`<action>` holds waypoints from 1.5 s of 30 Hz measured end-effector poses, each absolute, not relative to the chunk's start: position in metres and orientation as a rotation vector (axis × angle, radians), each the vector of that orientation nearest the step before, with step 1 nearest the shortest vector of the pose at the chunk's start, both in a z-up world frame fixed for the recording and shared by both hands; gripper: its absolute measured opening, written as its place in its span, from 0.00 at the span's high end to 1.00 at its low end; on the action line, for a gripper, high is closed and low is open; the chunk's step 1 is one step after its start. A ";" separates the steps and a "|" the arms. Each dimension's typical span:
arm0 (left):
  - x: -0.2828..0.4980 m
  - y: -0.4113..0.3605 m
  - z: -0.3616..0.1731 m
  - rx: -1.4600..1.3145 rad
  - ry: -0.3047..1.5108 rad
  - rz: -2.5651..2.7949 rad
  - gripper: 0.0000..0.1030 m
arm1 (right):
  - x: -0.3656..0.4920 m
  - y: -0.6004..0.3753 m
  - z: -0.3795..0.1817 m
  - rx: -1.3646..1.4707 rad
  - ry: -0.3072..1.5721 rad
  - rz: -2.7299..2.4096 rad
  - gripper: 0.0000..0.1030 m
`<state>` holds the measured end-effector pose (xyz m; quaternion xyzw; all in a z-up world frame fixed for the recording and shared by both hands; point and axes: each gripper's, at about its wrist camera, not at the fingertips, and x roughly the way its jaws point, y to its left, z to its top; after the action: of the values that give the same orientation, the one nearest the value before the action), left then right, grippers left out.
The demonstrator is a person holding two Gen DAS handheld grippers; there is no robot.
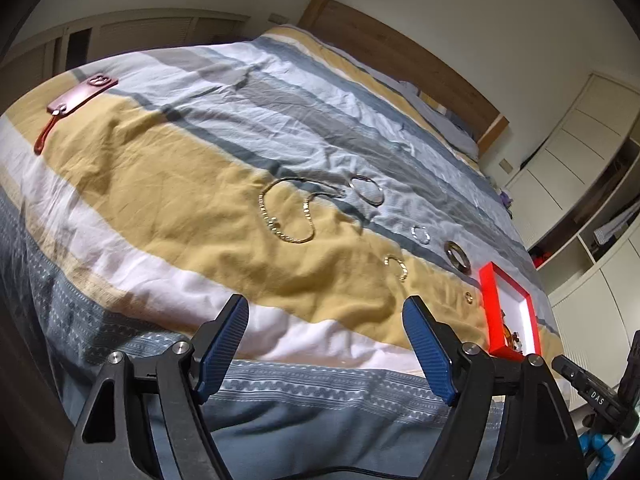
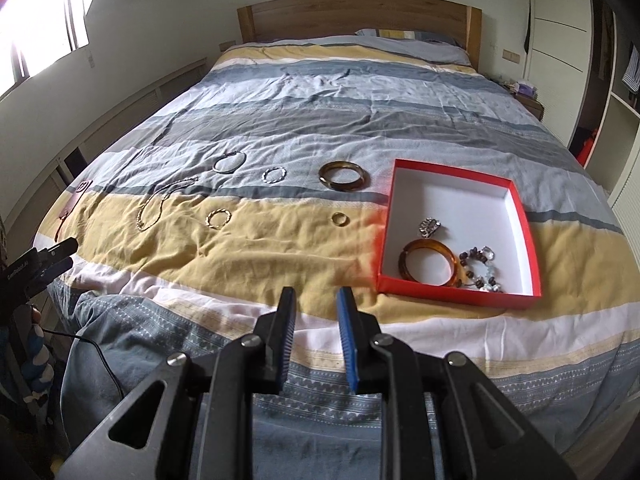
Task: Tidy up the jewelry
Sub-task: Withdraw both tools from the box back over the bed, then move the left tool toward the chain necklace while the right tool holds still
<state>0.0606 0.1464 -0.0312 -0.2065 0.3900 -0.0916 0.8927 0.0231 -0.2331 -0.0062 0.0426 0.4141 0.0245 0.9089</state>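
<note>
A red box (image 2: 452, 168) with a white inside lies on the striped bedcover at the right. It holds an amber bangle (image 2: 404, 266), a beaded bracelet (image 2: 480, 270) and a silver piece (image 2: 430, 226). Loose on the cover to its left lie a dark bangle (image 2: 344, 188), a small gold ring (image 2: 334, 219), a gold twisted ring (image 2: 208, 220), a silver twisted ring (image 2: 265, 176), a silver hoop (image 2: 218, 168) and a gold chain (image 1: 280, 220). My left gripper (image 1: 326, 306) hovers wide open and empty near the bed's front edge. My right gripper (image 2: 316, 296) shows a narrow empty gap.
A dark red flat case with a strap (image 1: 80, 96) lies far left on the bed. The wooden headboard (image 2: 352, 16) and a pillow (image 2: 412, 40) are at the far end. White cupboards (image 2: 560, 40) stand to the right. A black cable (image 2: 100, 356) hangs over the front left.
</note>
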 end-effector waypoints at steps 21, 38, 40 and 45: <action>0.084 0.150 -0.066 -0.406 0.915 -0.081 0.13 | 0.048 -0.247 -0.043 0.142 0.913 0.082 0.80; 0.119 0.155 -0.082 -0.416 0.950 -0.026 0.11 | 0.075 -0.242 -0.069 0.141 0.973 0.100 0.80; 0.124 0.154 -0.083 -0.415 0.948 -0.023 0.11 | 0.079 -0.242 -0.073 0.141 0.981 0.101 0.80; 0.138 0.153 -0.086 -0.427 0.946 -0.005 0.09 | 0.092 -0.238 -0.082 0.128 1.002 0.113 0.80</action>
<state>0.1381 0.1534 -0.0860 -0.2038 0.4520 -0.0023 0.8684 0.0924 -0.2376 -0.0819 0.0613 0.4798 0.0543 0.8736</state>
